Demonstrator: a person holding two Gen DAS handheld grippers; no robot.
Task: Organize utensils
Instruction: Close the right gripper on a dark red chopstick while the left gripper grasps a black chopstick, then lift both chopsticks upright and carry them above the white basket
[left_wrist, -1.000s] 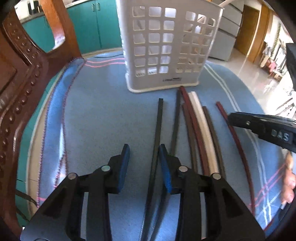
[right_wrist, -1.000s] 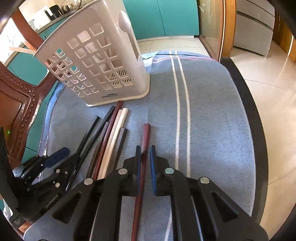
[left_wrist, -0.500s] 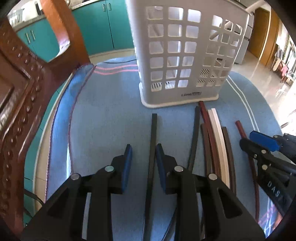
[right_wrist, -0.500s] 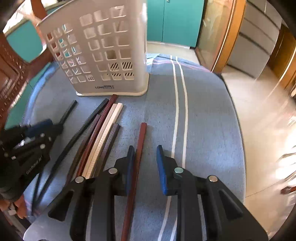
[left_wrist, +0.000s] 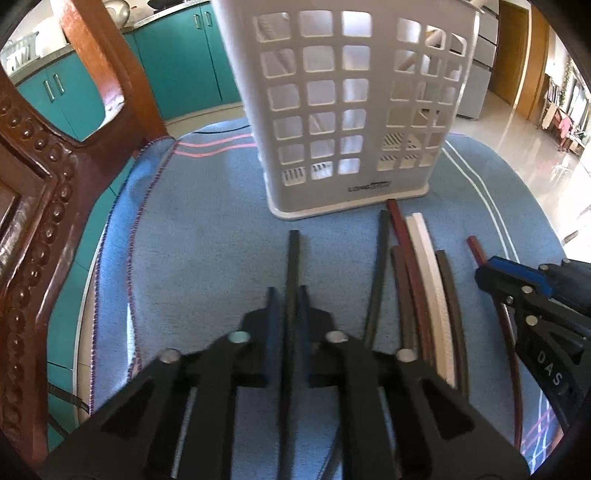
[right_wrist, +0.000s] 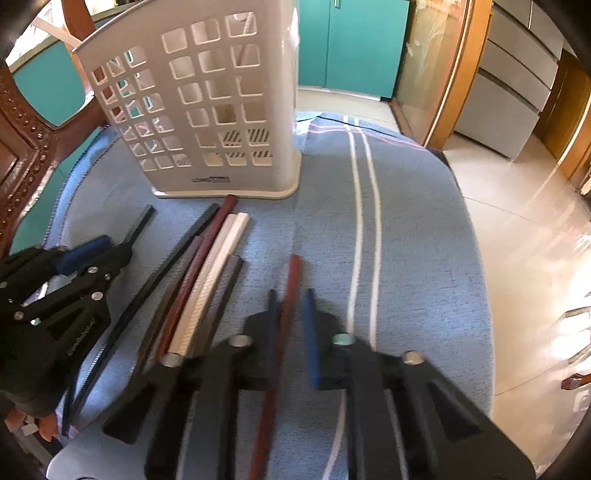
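- The left tool (left_wrist: 285, 291) has just been closing and is gripping a black chopstick (left_wrist: 293, 258), lying lengthwise toward the white basket (left_wrist: 354, 110).
- The right tool (right_wrist: 290, 295), also just closing, is pinching a reddish chopstick (right_wrist: 291, 280) pointing basketward on the desk's blue cloth (right_wrist: 406, 240).

We see a rounded surface (right_wrist: 424, 236) covered by a blue cloth (left_wrist: 207, 229) with pale and pink stripes. On the cloth stands an upright white perforated basket (left_wrist: 351, 110). In front of it lie long chopsticks: a black one (left_wrist: 293, 258) apart at left, a cluster of black, dark red, white and brown sticks (left_wrist: 417, 266), and a red-brown one (right_wrist: 291, 288) apart at right. The cluster's exact count appears uncertain.
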